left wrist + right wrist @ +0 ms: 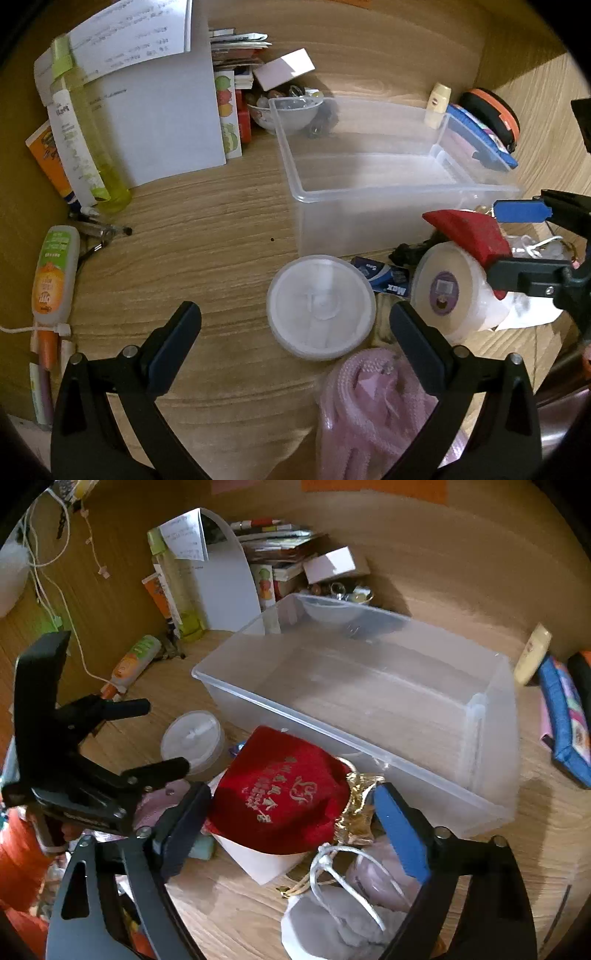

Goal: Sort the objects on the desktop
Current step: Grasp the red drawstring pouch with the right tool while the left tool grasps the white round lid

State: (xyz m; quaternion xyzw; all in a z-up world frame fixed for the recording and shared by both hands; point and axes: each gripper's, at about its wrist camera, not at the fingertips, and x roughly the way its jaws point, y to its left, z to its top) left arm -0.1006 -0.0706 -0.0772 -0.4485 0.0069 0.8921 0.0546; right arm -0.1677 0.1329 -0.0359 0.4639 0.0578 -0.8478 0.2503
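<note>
A round white lidded container lies on the wooden desk between the fingers of my left gripper, which is wide open and touches nothing. A red drawstring pouch with gold lettering rests on white paper and a white roll. My right gripper straddles the pouch. Its dark left pad is at the pouch's edge; the blue right pad stands apart, with a gold pouch in the gap. An empty clear plastic box stands just beyond.
A pink knitted pouch lies under my left gripper's right finger, a grey-white drawstring pouch near my right gripper. Papers and a green bottle line the back left, an orange tube the left edge. A blue case sits right of the box.
</note>
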